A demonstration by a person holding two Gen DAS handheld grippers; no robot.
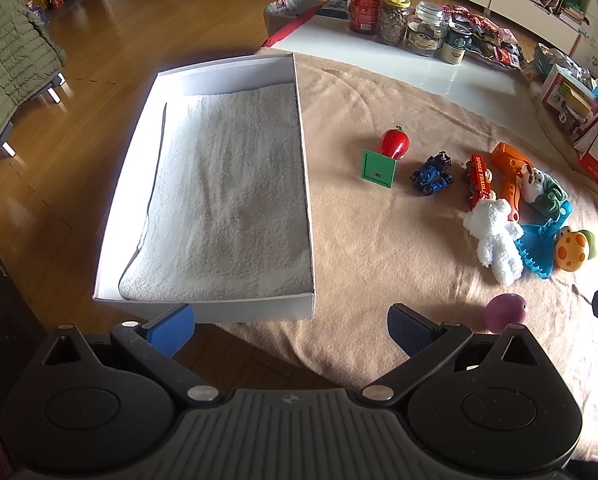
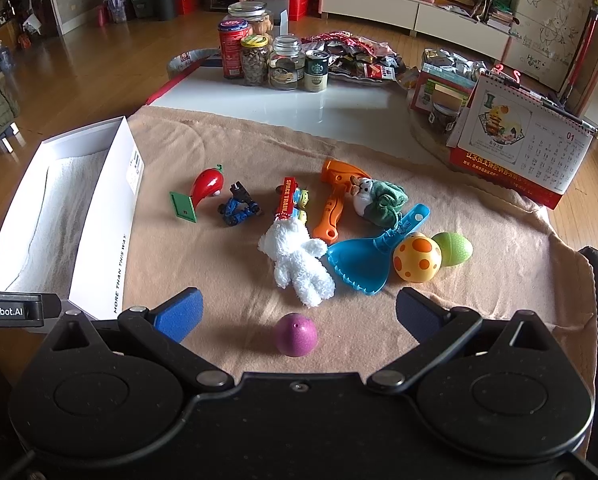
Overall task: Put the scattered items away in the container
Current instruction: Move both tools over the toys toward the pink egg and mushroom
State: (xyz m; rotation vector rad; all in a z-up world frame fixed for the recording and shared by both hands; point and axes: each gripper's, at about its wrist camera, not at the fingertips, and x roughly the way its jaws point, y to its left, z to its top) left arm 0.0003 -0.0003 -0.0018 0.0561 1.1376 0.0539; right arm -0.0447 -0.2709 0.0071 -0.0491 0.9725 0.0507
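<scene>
A white box point(image 1: 107, 216) point(image 2: 99, 220) lined with a grey towel point(image 1: 227, 200) sits at the left end of a tan blanket point(image 1: 379, 240). Toys lie scattered to its right: a red pepper point(image 2: 207, 188), a green card point(image 2: 184, 207), a blue car point(image 2: 239, 205), a red train point(image 2: 289, 200), an orange hammer point(image 2: 335, 196), a white plush bear point(image 2: 297, 264), a blue scoop point(image 2: 363, 260), a spotted egg point(image 2: 417, 258) and a purple egg point(image 2: 296, 335). My left gripper point(image 1: 291, 328) hangs open before the box's near wall. My right gripper point(image 2: 299, 312) is open just above the purple egg, touching nothing.
Jars and cans point(image 2: 267, 60), snack packets point(image 2: 359, 60) and a desk calendar point(image 2: 519, 136) stand on the white table point(image 2: 319, 108) behind the blanket. A green egg point(image 2: 455, 248) and a green-and-white plush point(image 2: 379, 200) lie among the toys. Wooden floor point(image 1: 99, 40) lies left of the box.
</scene>
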